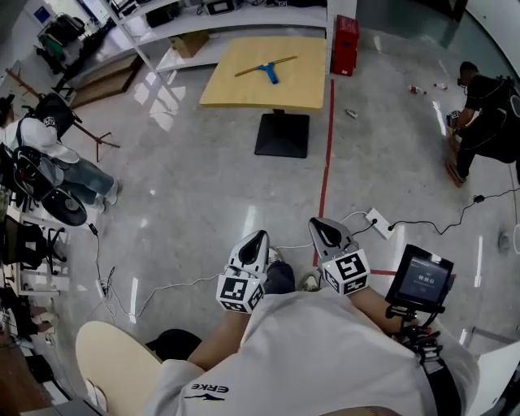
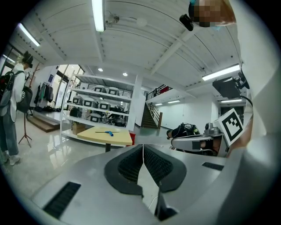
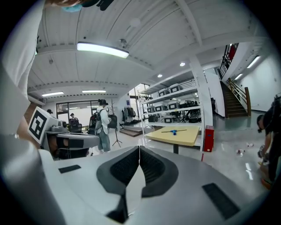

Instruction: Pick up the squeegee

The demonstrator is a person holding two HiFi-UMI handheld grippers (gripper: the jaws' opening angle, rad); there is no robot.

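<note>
- On the table's (image 1: 227, 96) middle, nearer its far edge, the squeegee (image 1: 267, 71) is lying, well apart from us.
- We are holding the left gripper (image 1: 258, 237) and right gripper (image 1: 318, 224) closed and empty, since nothing is within reach.

a lab hall: equipment shelves (image 1: 219, 20), glossy floor (image 1: 203, 195), floor cables (image 1: 162, 288).
</note>
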